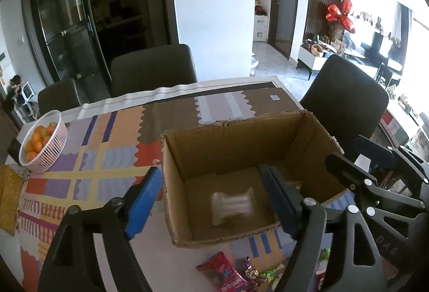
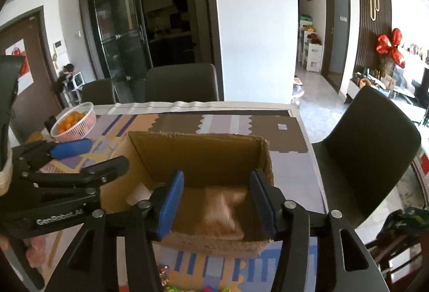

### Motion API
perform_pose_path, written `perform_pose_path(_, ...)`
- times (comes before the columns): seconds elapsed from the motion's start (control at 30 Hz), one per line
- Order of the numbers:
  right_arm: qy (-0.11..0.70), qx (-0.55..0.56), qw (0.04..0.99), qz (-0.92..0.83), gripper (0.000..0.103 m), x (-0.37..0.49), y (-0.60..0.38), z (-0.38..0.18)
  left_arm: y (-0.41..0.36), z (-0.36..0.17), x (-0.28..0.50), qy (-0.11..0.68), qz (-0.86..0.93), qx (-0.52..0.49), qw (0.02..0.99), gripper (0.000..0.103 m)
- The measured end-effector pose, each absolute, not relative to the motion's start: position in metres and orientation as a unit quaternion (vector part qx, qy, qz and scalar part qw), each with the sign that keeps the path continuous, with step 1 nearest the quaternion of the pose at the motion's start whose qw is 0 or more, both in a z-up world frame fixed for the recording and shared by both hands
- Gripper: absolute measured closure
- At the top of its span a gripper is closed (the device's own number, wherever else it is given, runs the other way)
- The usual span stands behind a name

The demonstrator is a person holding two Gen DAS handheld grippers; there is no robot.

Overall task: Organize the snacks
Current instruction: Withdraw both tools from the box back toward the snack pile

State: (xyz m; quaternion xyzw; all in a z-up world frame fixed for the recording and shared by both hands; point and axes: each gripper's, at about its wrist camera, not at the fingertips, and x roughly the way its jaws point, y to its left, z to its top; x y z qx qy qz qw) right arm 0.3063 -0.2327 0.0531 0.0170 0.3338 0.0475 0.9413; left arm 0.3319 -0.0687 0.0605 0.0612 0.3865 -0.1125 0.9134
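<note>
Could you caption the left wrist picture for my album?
Open left gripper above a cardboard box holding a clear packet.

Both wrist views look forward and down from close above the near edge of the table (image 1: 171,93), facing the chairs. They share the open cardboard box (image 1: 241,141) and the fruit basket (image 2: 77,121); each sees the other tool.

Open brown cardboard box (image 1: 228,147), flaps gone, upright on patterned tablecloth. Inside, seen from left wrist: blurred clear-wrapped white snack (image 1: 232,207) mid-floor. From right wrist: blurred tan/orange packet (image 2: 224,207) in box, can't tell if resting or midair. Outside, near box's front edge: red snack pouch (image 1: 222,274) flat on cloth, foil-wrapped candy (image 1: 250,272) just beside it, green-yellow wrapped sweets (image 1: 270,274) next over.
</note>
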Motion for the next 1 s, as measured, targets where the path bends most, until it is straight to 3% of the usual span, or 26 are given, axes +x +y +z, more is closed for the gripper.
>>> perform_pose_path(0.4,0.291,0.001,0.955,0.05,0.036,0.241,-0.227,0.065,-0.052,0.068,0.257,0.337,-0.096,0.049,0.935,0.017)
perform_pose_path(0.8,0.293,0.044,0.955,0.029,0.035,0.178,-0.241,0.047,-0.059,0.054,0.196,0.323,-0.112,0.059,0.938,0.013)
perform_pose_path(1.0,0.31,0.047,0.95,0.008,0.035,0.157,-0.248,0.029,-0.063,0.026,0.179,0.355,-0.116,0.05,0.926,0.013)
